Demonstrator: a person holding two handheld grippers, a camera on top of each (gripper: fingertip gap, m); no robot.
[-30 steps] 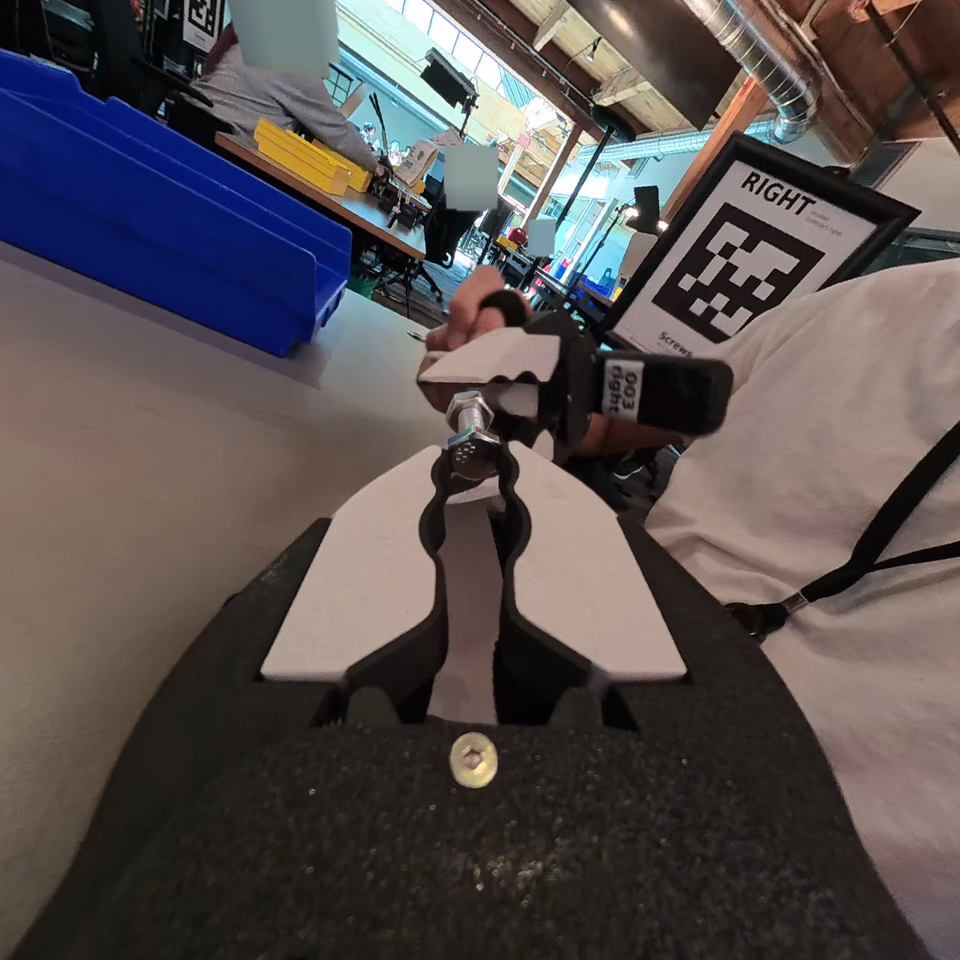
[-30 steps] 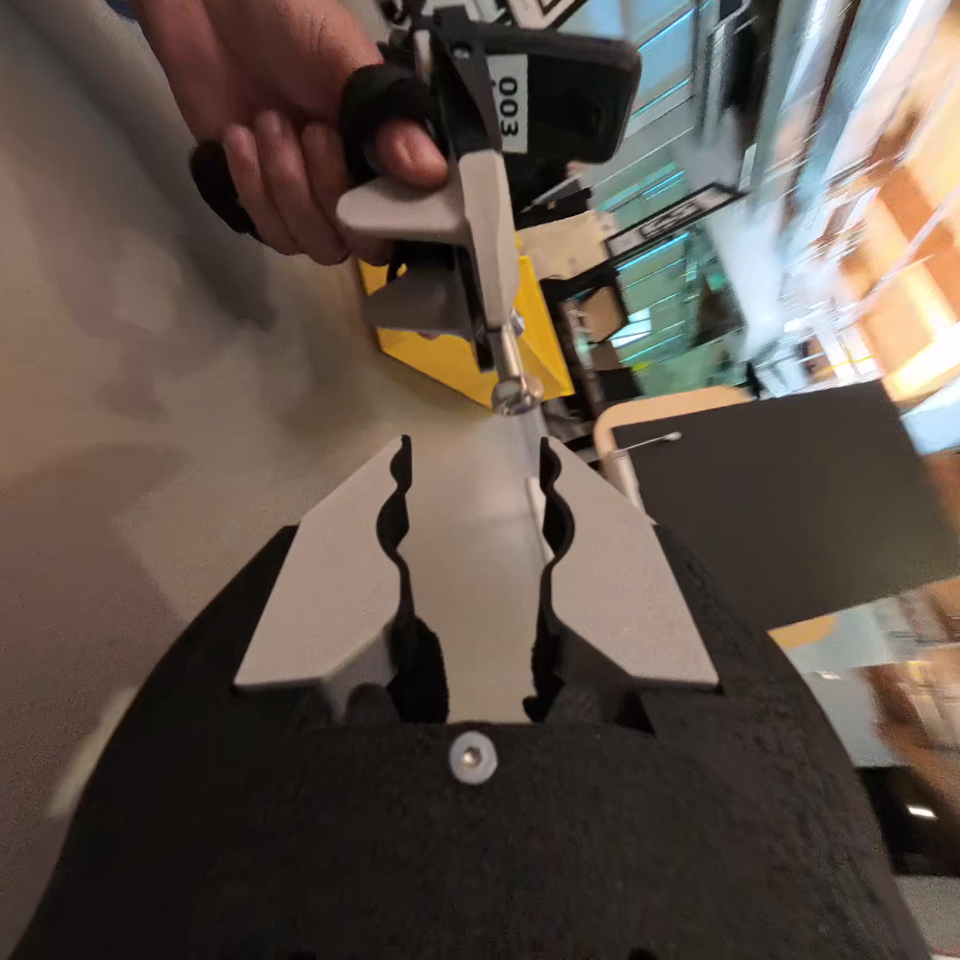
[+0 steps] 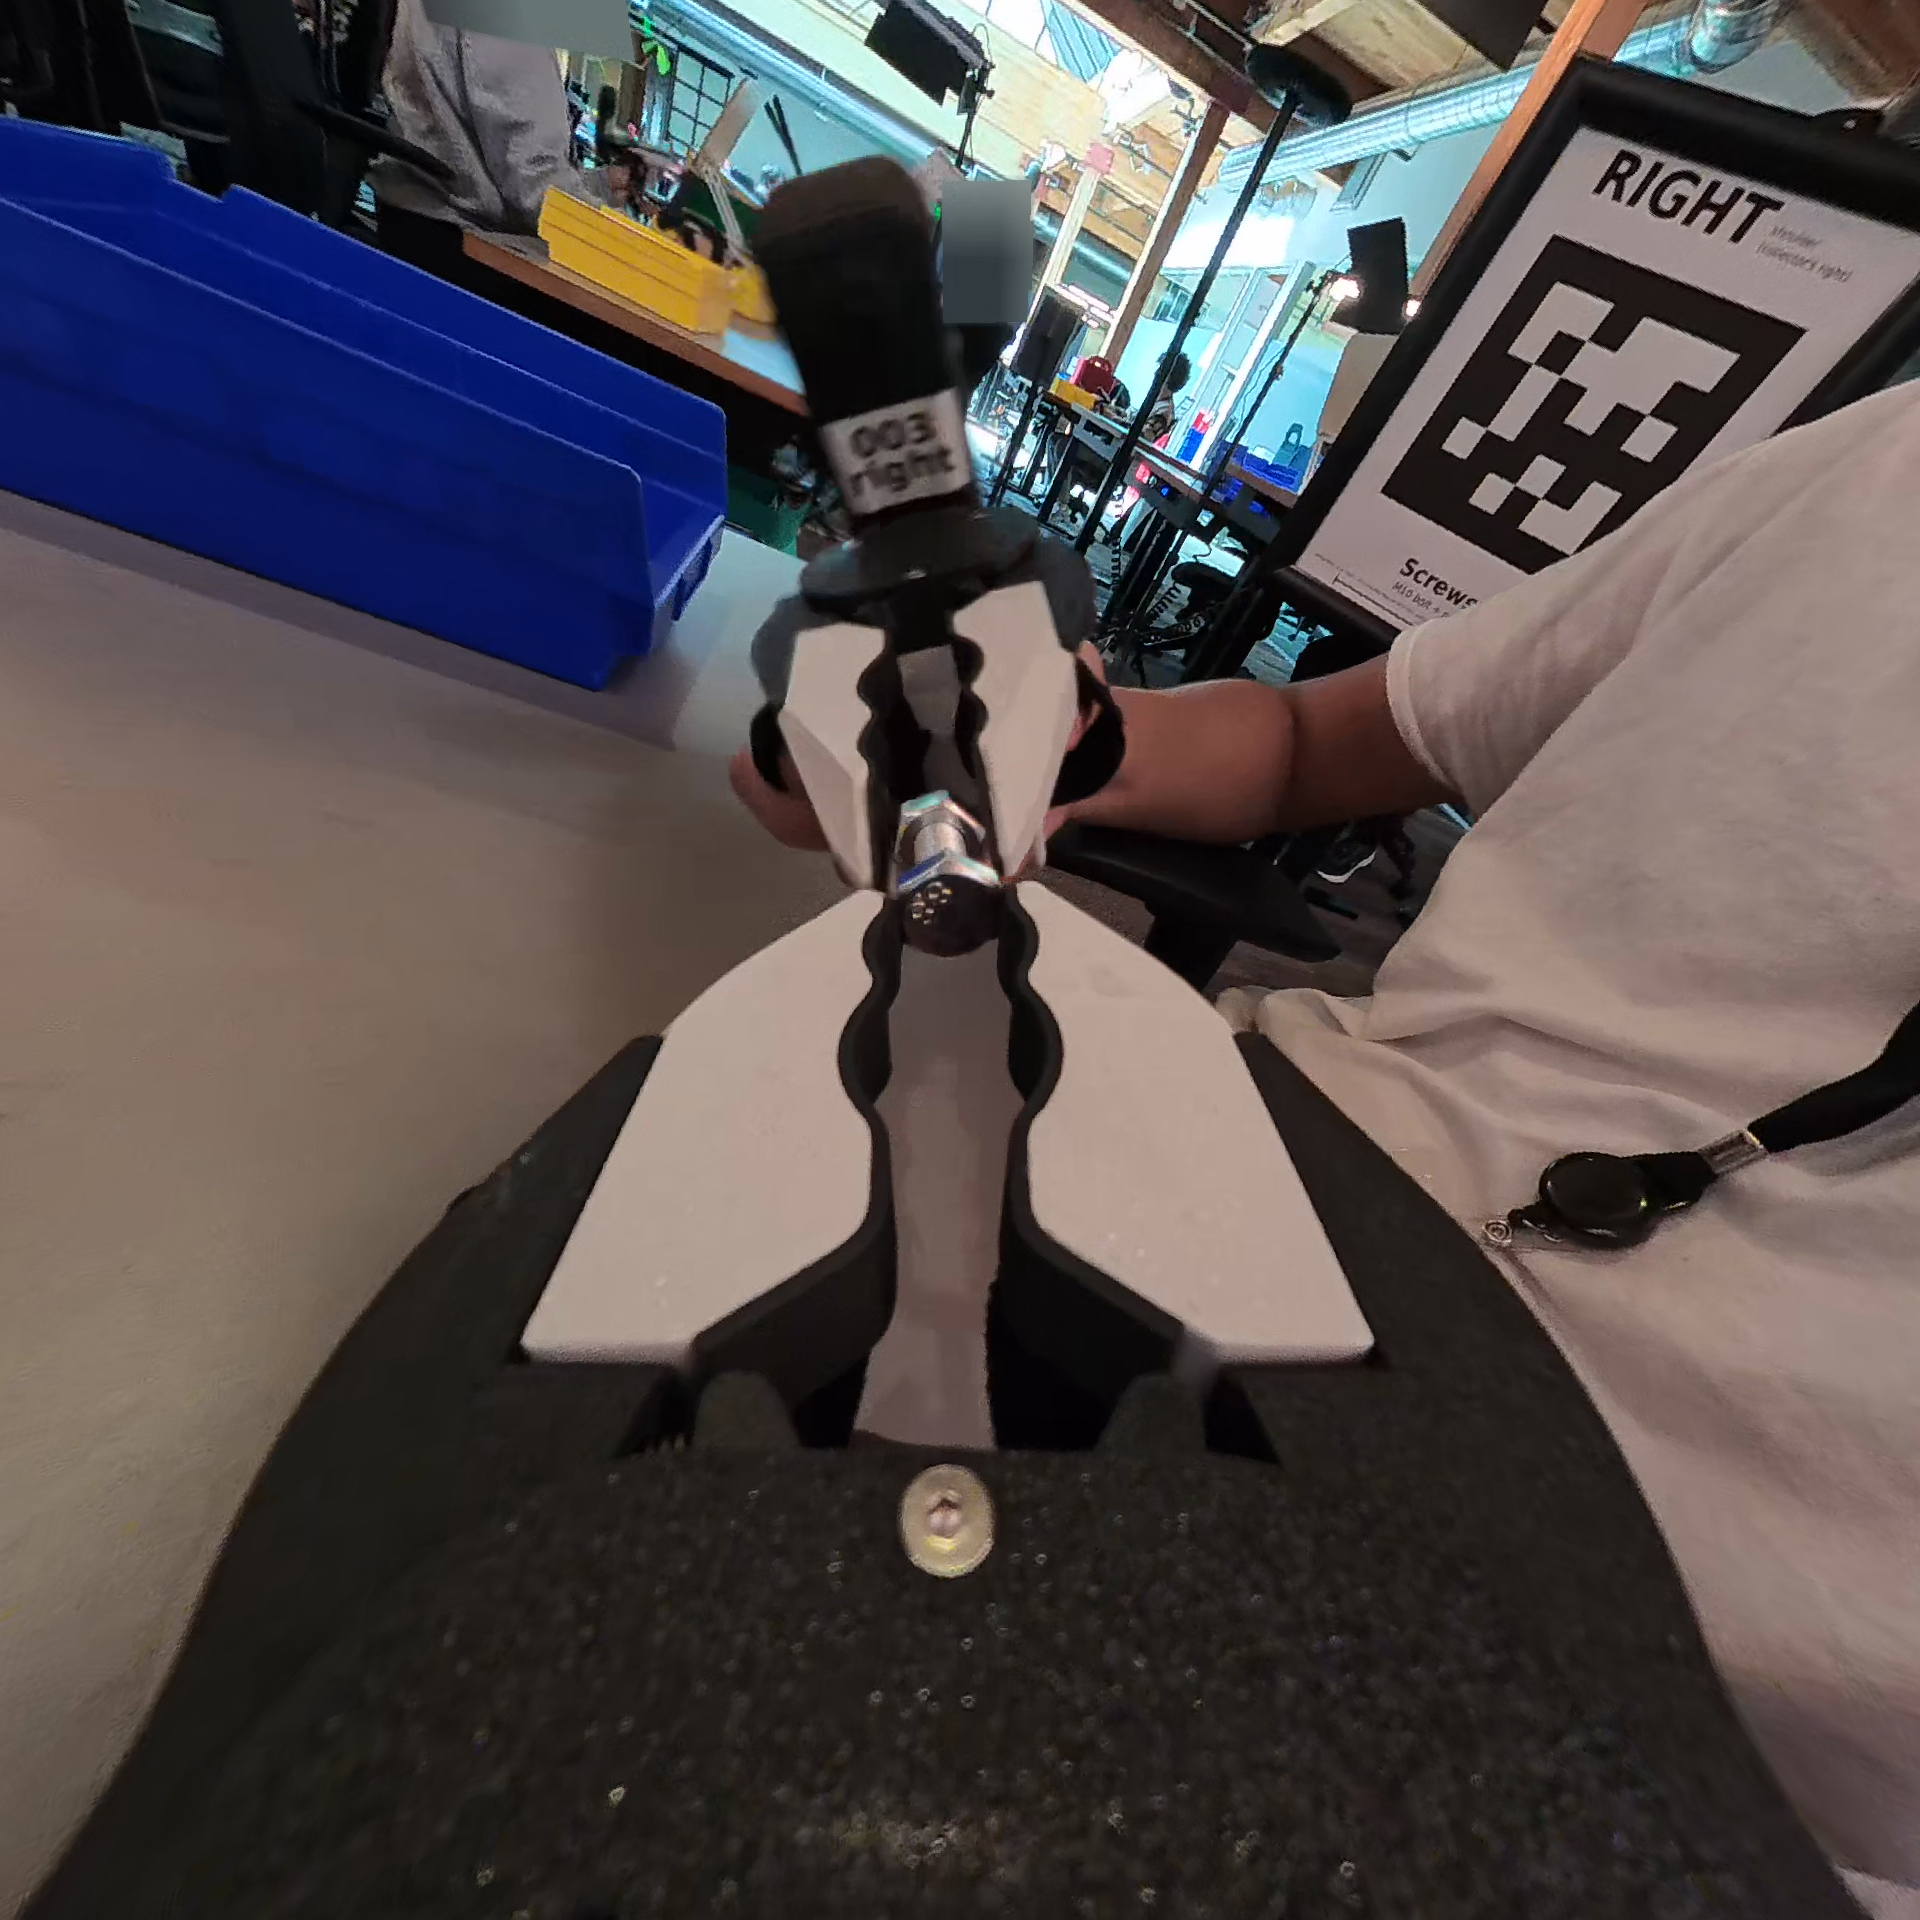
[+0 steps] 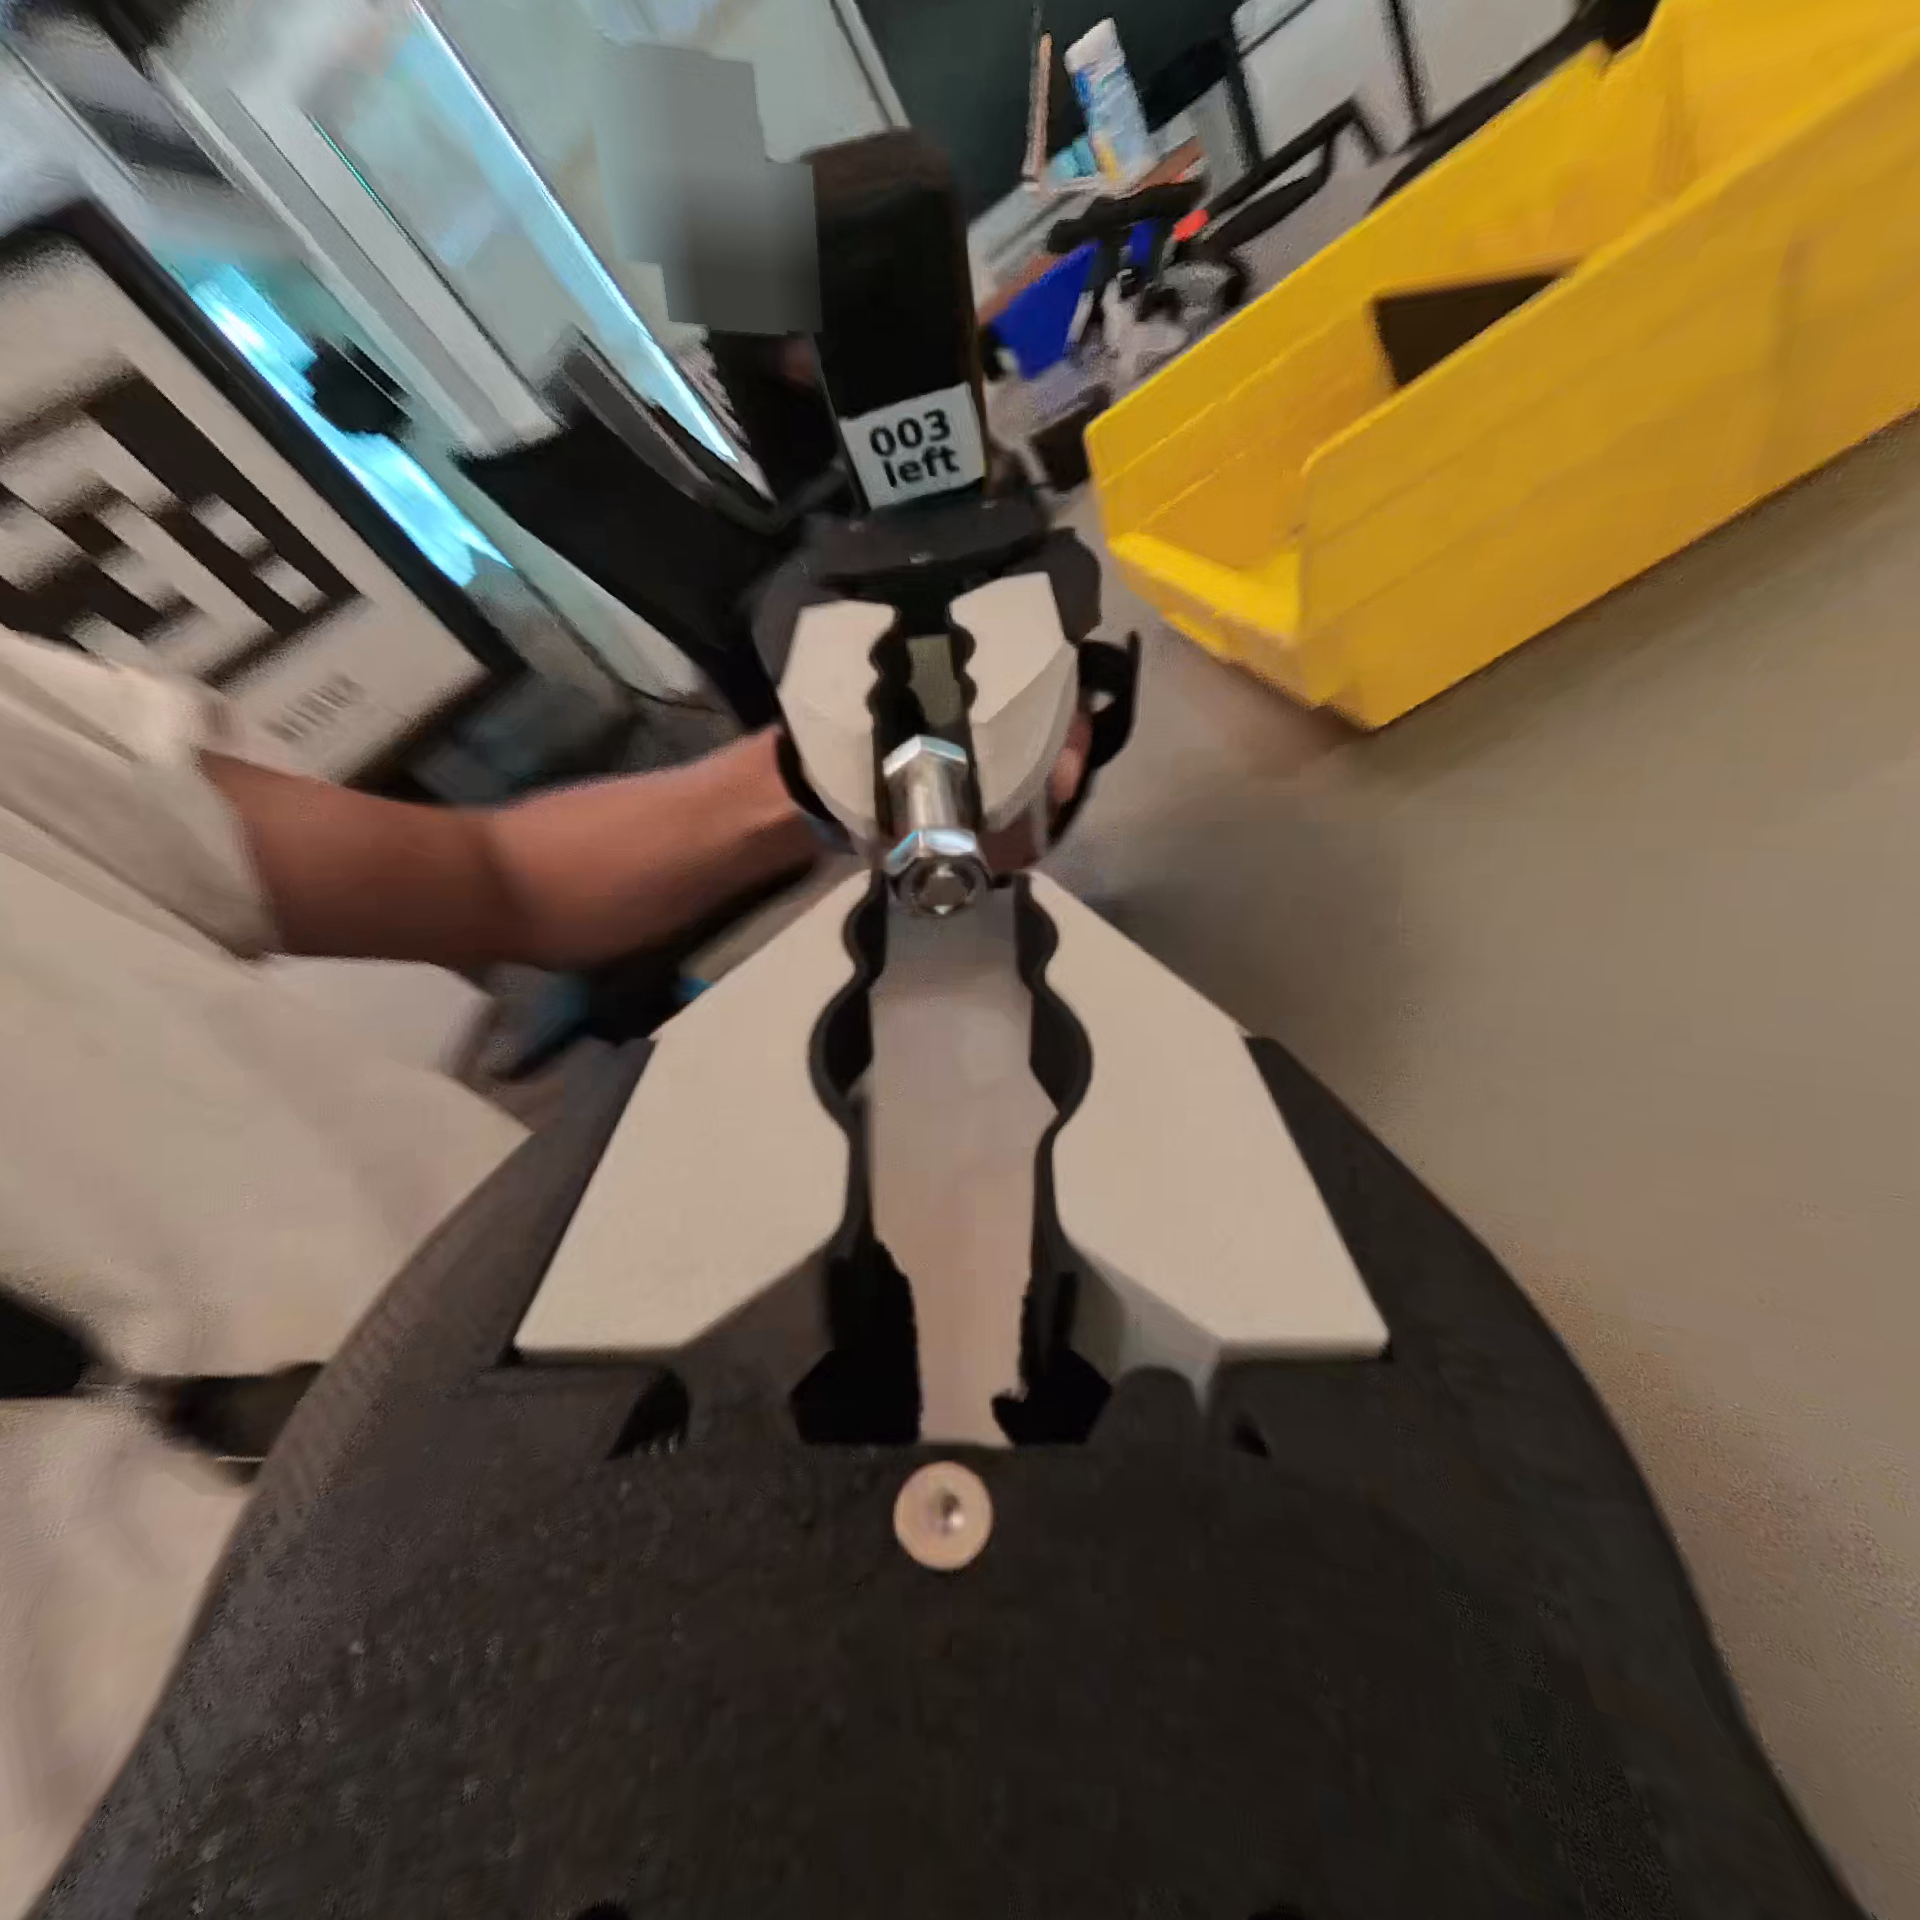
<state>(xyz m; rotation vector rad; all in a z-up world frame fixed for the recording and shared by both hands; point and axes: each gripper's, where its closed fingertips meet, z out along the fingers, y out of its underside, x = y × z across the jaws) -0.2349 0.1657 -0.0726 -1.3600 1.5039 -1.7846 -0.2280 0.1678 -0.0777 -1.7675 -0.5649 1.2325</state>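
A silver hex bolt with a nut on its shank is held in the air between two grippers that face each other tip to tip. My left gripper is shut on the bolt's head. My right gripper is shut on the nut at the bolt's threaded end. In the right wrist view the left gripper stands opposite, with the bolt head between its fingers. In the left wrist view the right gripper points back at me, a hand behind it.
Blue bins stand on the pale table to the left. A yellow bin sits on the table at the upper right. A framed sign with a square code stands behind. The person's white shirt is close on the right. Both grippers' tips are close together, under 4 cm apart.
The right gripper was open and off to the side. It has swung round to face the left gripper and closed on the nut. The left gripper still holds the bolt.
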